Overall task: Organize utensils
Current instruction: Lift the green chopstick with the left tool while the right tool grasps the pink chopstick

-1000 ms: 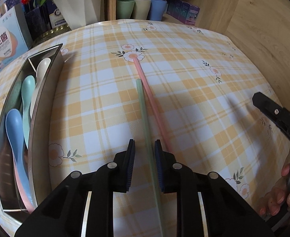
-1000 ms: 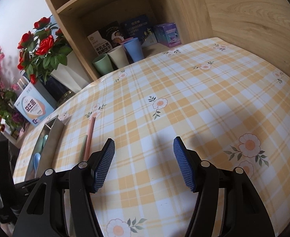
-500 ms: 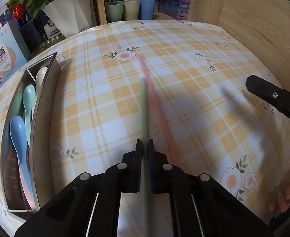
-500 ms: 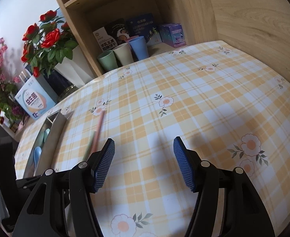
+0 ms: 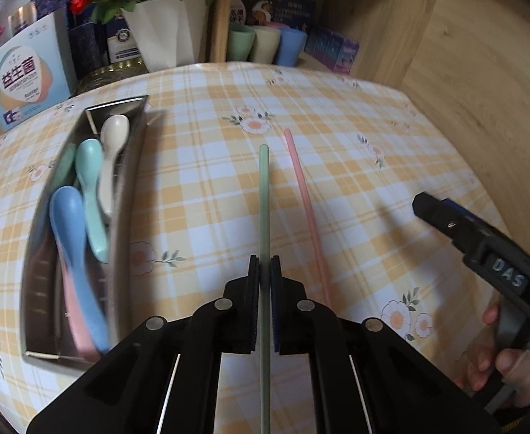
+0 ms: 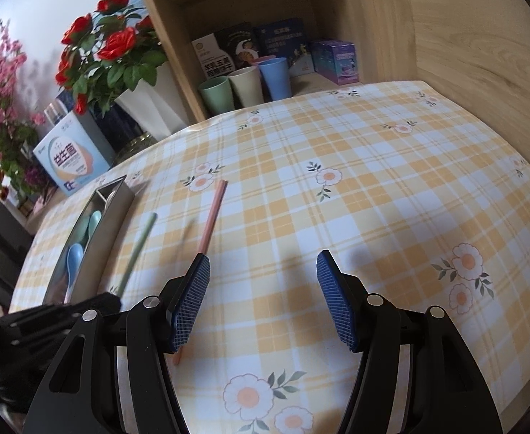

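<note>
My left gripper (image 5: pixel 264 271) is shut on a green chopstick (image 5: pixel 264 195) and holds it lifted above the checked tablecloth; it also shows in the right wrist view (image 6: pixel 136 249). A pink chopstick (image 5: pixel 305 209) lies on the cloth just right of it, also in the right wrist view (image 6: pixel 212 213). A steel tray (image 5: pixel 129 181) at the left holds blue (image 5: pixel 71 238), mint (image 5: pixel 91 195) and cream (image 5: pixel 111 152) spoons. My right gripper (image 6: pixel 263 282) is open and empty above the cloth, right of the pink chopstick.
A white vase with red roses (image 6: pixel 145 97), a blue-white box (image 6: pixel 71 159) and three cups (image 6: pixel 245 85) stand at the table's far edge by a wooden shelf. A wooden wall (image 6: pixel 482 54) borders the right side.
My left gripper shut on the green chopstick, lifted it off the cloth and carried it left, apart from the pink one. The right gripper stayed open, shifting slightly.
</note>
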`<act>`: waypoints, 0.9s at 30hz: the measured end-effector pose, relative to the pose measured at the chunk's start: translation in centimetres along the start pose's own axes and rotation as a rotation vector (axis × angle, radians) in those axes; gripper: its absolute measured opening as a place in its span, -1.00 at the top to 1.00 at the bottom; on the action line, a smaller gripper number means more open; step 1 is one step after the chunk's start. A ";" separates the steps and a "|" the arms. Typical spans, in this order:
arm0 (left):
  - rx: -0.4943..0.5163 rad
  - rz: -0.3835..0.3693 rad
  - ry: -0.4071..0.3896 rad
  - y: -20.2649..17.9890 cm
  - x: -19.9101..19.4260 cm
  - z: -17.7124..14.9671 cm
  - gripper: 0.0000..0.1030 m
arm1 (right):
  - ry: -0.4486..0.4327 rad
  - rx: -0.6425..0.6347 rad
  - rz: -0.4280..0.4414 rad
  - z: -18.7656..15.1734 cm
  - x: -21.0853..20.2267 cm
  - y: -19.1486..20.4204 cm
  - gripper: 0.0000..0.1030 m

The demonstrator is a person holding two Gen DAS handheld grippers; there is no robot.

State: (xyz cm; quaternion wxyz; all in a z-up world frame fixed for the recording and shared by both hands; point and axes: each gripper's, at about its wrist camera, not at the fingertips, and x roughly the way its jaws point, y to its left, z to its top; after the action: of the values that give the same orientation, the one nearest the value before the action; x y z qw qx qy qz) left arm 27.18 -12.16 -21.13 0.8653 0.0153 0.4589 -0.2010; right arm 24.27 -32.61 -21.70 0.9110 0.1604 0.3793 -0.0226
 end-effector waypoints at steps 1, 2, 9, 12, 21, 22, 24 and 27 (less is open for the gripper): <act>-0.008 -0.002 -0.008 0.2 -0.3 0.0 0.89 | -0.001 -0.003 -0.003 0.0 -0.1 0.1 -0.16; -0.019 -0.003 -0.021 0.6 -0.8 0.1 0.89 | -0.001 -0.006 -0.009 0.1 -0.1 0.1 -0.16; -0.074 0.017 -0.105 3.0 -3.8 0.3 0.89 | 0.026 -0.052 -0.025 0.0 0.3 1.3 -0.16; -0.098 0.017 -0.131 4.2 -4.9 0.1 0.89 | 0.043 -0.087 -0.026 -0.3 0.6 2.1 -0.16; -0.170 0.026 -0.178 7.5 -7.1 -1.2 0.89 | 0.097 -0.226 0.048 0.9 3.9 5.6 -0.16; -0.177 0.028 -0.182 7.8 -7.2 -1.2 0.89 | 0.102 -0.234 0.054 1.0 4.4 6.0 -0.16; -0.194 0.030 -0.192 8.6 -7.7 -1.5 0.89 | 0.111 -0.220 0.051 1.4 5.7 6.6 -0.14; -0.220 0.033 -0.198 9.7 -8.2 -1.9 0.89 | 0.146 -0.187 0.026 1.8 8.0 7.2 0.00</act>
State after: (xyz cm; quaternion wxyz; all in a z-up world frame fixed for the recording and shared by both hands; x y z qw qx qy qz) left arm 25.13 -0.11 -17.20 0.9060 -0.0919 0.3904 -0.1356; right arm 32.36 -25.69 -24.06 0.8921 0.0806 0.4430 0.0365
